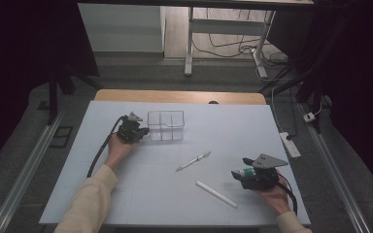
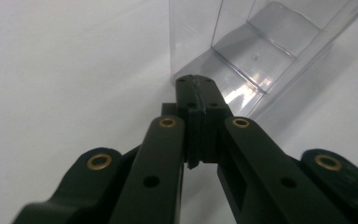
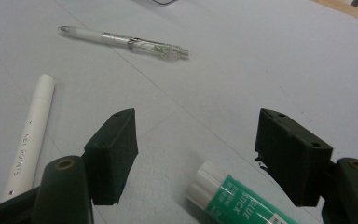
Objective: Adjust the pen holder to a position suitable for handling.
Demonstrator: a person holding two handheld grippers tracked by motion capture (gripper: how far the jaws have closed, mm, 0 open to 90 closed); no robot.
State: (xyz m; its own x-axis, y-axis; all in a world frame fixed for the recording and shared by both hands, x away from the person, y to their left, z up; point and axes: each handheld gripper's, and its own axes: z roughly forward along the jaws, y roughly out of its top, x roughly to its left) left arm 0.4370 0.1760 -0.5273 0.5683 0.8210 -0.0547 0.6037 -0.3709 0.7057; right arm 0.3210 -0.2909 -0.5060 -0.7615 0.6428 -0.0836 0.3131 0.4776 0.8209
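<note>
My left gripper (image 1: 143, 131) is at the left side of a clear plastic divided box (image 1: 165, 125) at the back of the white table. Its jaws are shut with nothing between them, and their tips (image 2: 195, 83) are right at the near corner of the box (image 2: 261, 42). My right gripper (image 1: 242, 168) rests low at the front right, jaws wide open. A green and white glue stick (image 3: 235, 199) lies on the table between its jaws (image 3: 198, 140), and neither pad touches it. The glue stick's (image 1: 246, 171) white cap points left.
A clear-barrelled pen (image 1: 193, 161) lies mid-table, and also ahead of the right gripper (image 3: 121, 39). A white marker (image 1: 216, 193) lies near the front edge, left of the right jaws (image 3: 30, 135). A power strip (image 1: 290, 144) hangs off the right table edge.
</note>
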